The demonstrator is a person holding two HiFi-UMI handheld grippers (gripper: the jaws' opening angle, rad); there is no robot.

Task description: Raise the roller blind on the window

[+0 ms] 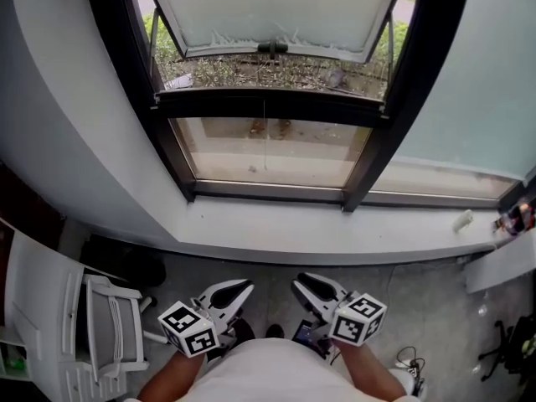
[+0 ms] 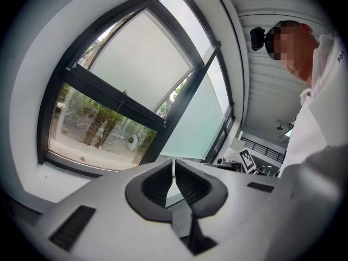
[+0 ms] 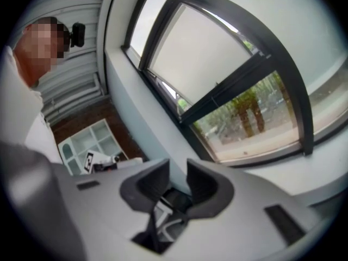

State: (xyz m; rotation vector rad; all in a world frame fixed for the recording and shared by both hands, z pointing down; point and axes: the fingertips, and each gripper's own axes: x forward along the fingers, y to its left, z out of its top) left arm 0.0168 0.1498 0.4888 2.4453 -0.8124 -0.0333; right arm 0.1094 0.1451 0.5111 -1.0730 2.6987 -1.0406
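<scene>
Head view only: the left gripper (image 1: 239,290) and right gripper (image 1: 308,285) are low by the person's torso, well apart from the window frame (image 1: 268,105). A thin cord (image 1: 265,136) hangs down the middle pane.
Gripper views only: the left jaws are pressed together on nothing. The right jaws are parted, with nothing between them.
Roller blind (image 1: 469,82): a pale green sheet over the right-hand pane, hanging flat with its long axis vertical and its lower edge just above the sill (image 1: 335,233).
Hard to tell: the blind's top is cut off, and the cord's ends are unclear.

Your left gripper (image 2: 174,162) has its jaws pressed together; ahead and above it, the roller blind (image 2: 142,58) covers the upper pane of the window (image 2: 111,97).
</scene>
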